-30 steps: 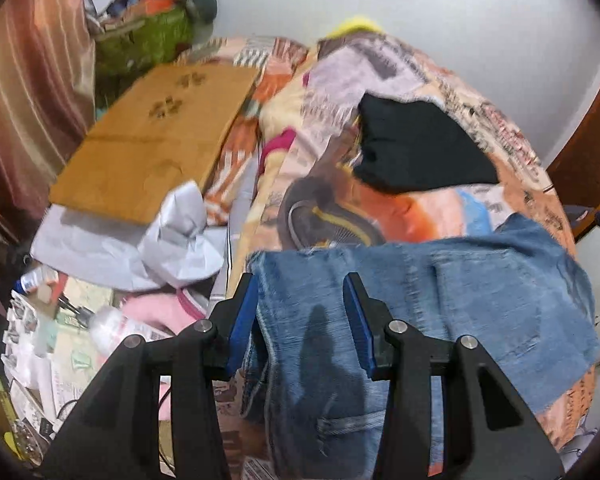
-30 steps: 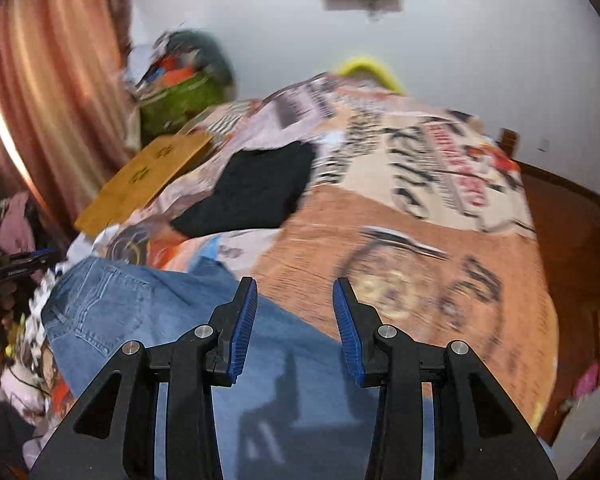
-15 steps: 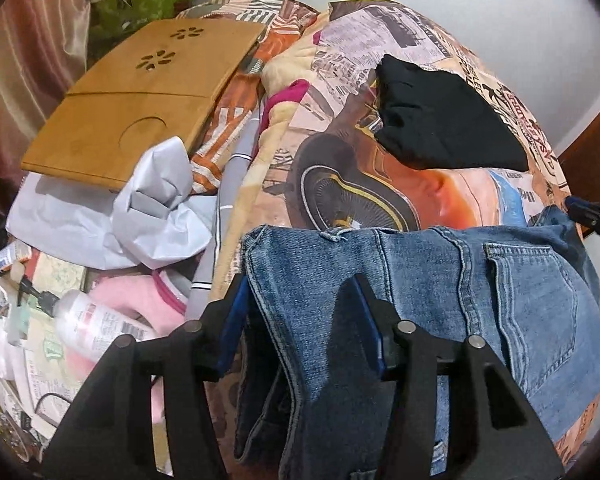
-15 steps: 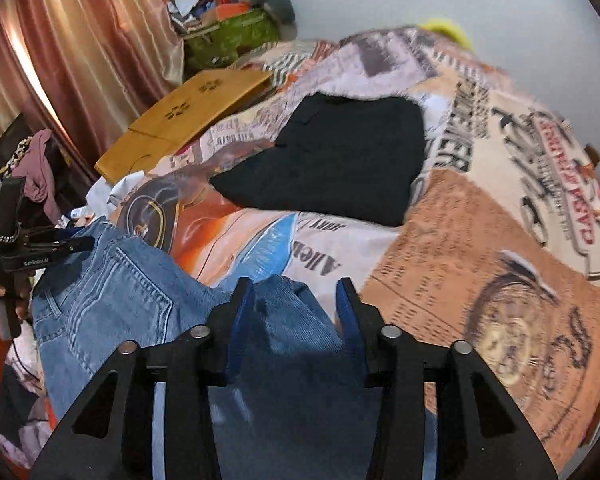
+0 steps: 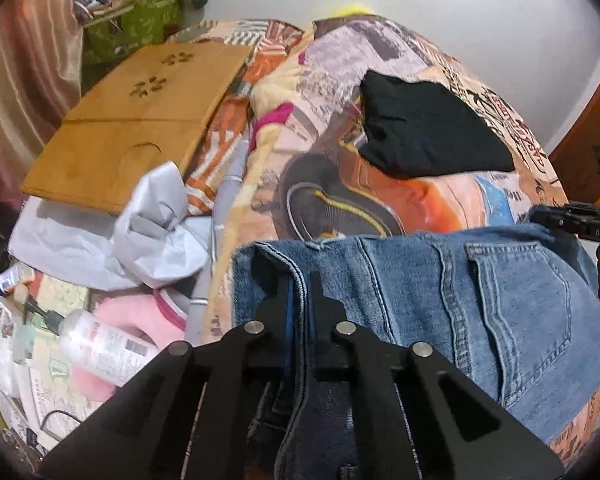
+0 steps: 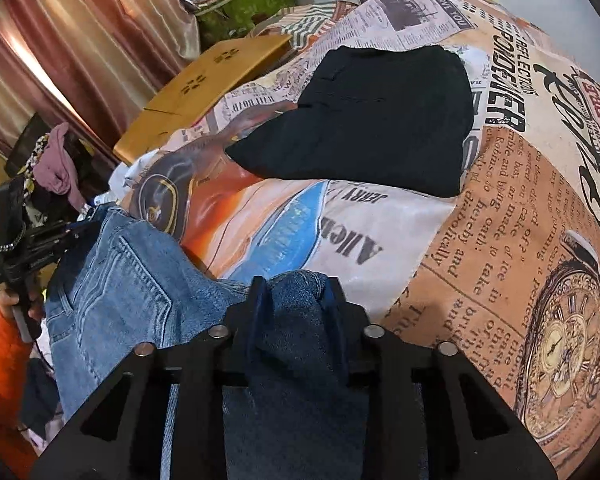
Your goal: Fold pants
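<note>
Left gripper (image 5: 300, 300): nearest item; jaws have just closed, pressed together on the side-seam edge of the jeans, a thin ridge of denim between the pads.
Right gripper (image 6: 296, 300): jaws have just closed, pinching a thick bunched fold of denim at the other end of the waist area.
Jeans (image 5: 460, 300): blue denim, lying on the near edge of the bed, back pocket facing up, waist end held by both grippers; lower legs out of view below the frames.
Bedspread (image 6: 520, 200): newspaper and vintage-car print, under the jeans.
Black garment (image 6: 372, 120): folded flat, further up the bed, well apart from the jeans.
Wooden lap tray (image 5: 132, 128): far left, resting beside the bed's clutter.
Bottle (image 5: 104, 344): clear plastic, lying on its side among papers off the bed's left edge.
Risk, uneven grip: the left hold is thin and near the seam edge; a lift could let it slip out, dropping one corner.
Risk, layers: the right hold's bundle may take in only some layers, so the fold could come out skewed.
Risk, overhang: denim hanging off the bed may drag the piece down toward the clutter.
</note>
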The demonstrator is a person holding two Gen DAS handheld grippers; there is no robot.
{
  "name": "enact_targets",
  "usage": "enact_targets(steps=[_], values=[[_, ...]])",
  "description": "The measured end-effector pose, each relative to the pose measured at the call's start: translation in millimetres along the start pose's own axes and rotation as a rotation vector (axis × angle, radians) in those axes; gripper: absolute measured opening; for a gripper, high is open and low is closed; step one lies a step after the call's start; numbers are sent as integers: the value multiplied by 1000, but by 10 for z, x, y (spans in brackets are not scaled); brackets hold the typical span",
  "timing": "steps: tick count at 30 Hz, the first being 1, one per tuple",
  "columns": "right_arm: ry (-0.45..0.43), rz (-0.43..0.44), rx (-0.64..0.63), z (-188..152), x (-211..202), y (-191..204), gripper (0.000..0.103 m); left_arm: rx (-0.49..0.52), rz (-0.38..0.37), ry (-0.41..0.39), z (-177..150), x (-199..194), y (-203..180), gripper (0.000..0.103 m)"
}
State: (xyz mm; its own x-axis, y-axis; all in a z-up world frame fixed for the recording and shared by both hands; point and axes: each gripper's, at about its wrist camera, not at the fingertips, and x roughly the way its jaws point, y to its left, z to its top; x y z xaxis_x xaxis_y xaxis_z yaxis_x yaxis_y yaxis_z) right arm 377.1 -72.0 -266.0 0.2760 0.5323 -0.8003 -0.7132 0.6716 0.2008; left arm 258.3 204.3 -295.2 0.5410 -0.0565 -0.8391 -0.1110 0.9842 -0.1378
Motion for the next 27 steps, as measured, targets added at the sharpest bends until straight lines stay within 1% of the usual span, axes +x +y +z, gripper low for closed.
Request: enact_targets(steps=[3,6,8,10,13,15,18,19,20,22,25,27], values=[[-44,-34,-46,-31,-87,68,15,33,48,-43,61,-116,-37,3],[-96,-59,-81,-17,-185,107,14,63,87,-73,149,-190,-57,3],[-133,-78,-89,15,-254,106,14,80,116,-88,233,-215,-78,3],[-169,-99,-89,51,-314,71,13,81,129,-105,332,-218,-84,3],[-185,-130,-76,107,-285,-17,13,88,140,-101,466,-108,-90,5],[-170,-156,-69,139,-176,-68,13,98,153,-68,535,103,-105,5],[-110,-176,-63,165,-16,-99,14,82,128,21,575,400,-73,5],[-106,-164,-44,166,-24,-126,14,67,110,42,577,433,-45,5],[-104,-145,-20,172,-55,-149,17,53,90,46,568,417,-26,5],[-103,-138,16,172,-155,-175,18,20,33,32,539,273,35,7],[-144,-129,28,101,-413,-147,18,17,23,-2,445,-13,65,18],[-166,-137,30,24,-580,-111,22,21,16,-26,353,-187,62,30]])
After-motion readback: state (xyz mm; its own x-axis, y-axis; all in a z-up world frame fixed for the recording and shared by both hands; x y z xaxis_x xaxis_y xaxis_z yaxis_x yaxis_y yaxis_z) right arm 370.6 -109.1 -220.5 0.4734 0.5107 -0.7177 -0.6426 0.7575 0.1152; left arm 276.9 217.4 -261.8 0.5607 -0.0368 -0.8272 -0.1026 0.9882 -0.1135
